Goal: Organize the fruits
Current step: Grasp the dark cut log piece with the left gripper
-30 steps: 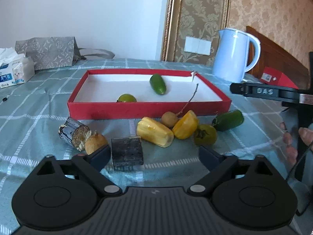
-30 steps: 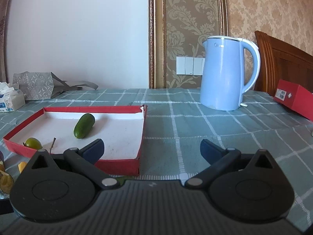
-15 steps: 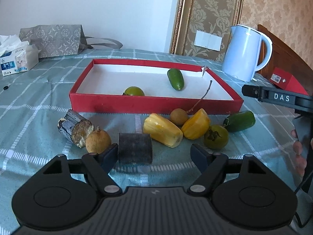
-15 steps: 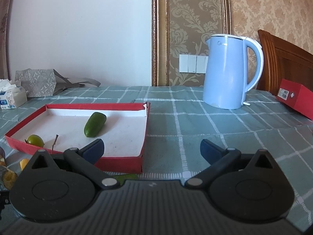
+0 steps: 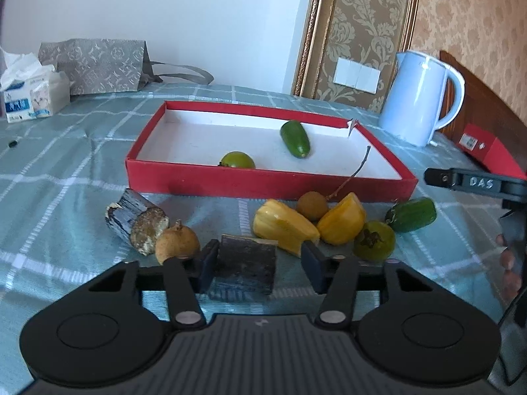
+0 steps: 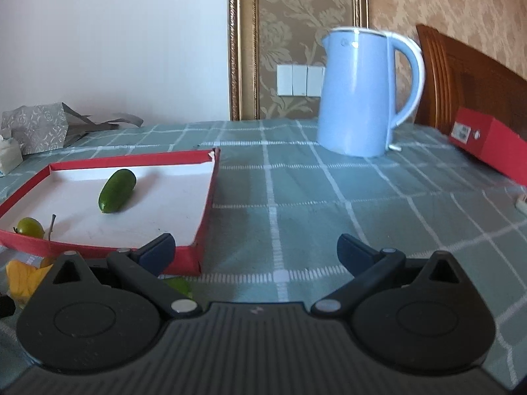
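A red tray (image 5: pixel 270 182) holds a green oval fruit (image 5: pixel 294 138) and a small green round fruit (image 5: pixel 237 160). In front of it lie two dark sugarcane pieces (image 5: pixel 247 263) (image 5: pixel 138 220), two brown longans (image 5: pixel 177 243) (image 5: pixel 312 204), two yellow jackfruit pieces (image 5: pixel 283 227) (image 5: pixel 342 222), a green round fruit (image 5: pixel 374 241) and a green oval fruit (image 5: pixel 411 214). My left gripper (image 5: pixel 260 265) is open, its fingers either side of the near sugarcane piece, left finger close to it. My right gripper (image 6: pixel 255 251) is open and empty right of the tray (image 6: pixel 204 210).
A blue kettle (image 6: pixel 362 95) stands at the back right, a red box (image 6: pixel 487 144) beyond it. A tissue pack (image 5: pixel 31 95) and a grey paper bag (image 5: pixel 95 65) sit at the back left. The right gripper's body (image 5: pixel 477 182) shows at the left view's right edge.
My left gripper moved forward and narrowed, bringing its fingers around the near sugarcane piece. My right gripper lifted and moved slightly right, staying open.
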A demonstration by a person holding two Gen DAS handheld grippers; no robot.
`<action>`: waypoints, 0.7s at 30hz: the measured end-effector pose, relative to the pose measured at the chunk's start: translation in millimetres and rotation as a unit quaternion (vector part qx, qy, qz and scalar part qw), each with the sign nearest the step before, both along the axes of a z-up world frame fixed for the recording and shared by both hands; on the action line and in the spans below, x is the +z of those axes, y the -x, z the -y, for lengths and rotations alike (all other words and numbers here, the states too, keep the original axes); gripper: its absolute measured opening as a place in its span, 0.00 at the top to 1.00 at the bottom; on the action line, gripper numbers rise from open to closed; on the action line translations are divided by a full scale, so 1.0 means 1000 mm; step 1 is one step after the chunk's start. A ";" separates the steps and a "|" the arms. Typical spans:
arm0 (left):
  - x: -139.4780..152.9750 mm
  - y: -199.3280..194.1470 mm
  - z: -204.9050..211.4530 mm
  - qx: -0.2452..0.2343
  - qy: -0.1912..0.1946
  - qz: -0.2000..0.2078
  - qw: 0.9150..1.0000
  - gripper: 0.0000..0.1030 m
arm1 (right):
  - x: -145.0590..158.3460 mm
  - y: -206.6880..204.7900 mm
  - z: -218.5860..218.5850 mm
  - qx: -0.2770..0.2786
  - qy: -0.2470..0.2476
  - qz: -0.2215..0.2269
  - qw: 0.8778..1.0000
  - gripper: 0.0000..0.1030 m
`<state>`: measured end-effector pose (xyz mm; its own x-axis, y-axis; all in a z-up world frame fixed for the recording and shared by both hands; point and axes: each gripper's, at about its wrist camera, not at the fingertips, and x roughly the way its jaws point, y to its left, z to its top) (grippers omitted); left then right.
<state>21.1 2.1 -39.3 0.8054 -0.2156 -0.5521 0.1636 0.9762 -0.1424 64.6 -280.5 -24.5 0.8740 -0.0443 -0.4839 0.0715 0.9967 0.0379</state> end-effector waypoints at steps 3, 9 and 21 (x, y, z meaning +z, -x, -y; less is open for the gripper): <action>0.000 0.000 0.000 -0.006 -0.012 0.000 1.000 0.66 | 0.000 0.007 0.004 0.012 -0.012 0.004 1.000 0.00; 0.000 0.002 -0.006 -0.023 0.006 -0.001 1.000 0.67 | -0.005 0.024 0.003 0.105 -0.034 -0.007 0.994 0.00; -0.001 0.001 -0.009 -0.024 0.020 -0.002 1.000 0.67 | -0.009 0.019 -0.031 0.178 0.021 -0.026 0.983 0.00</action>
<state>20.4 10.7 -40.2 0.7910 -0.2759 -0.5462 0.2095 0.9607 -0.1819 45.9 -249.6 -33.7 0.8117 0.2385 -0.5332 -0.2813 0.9596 0.0011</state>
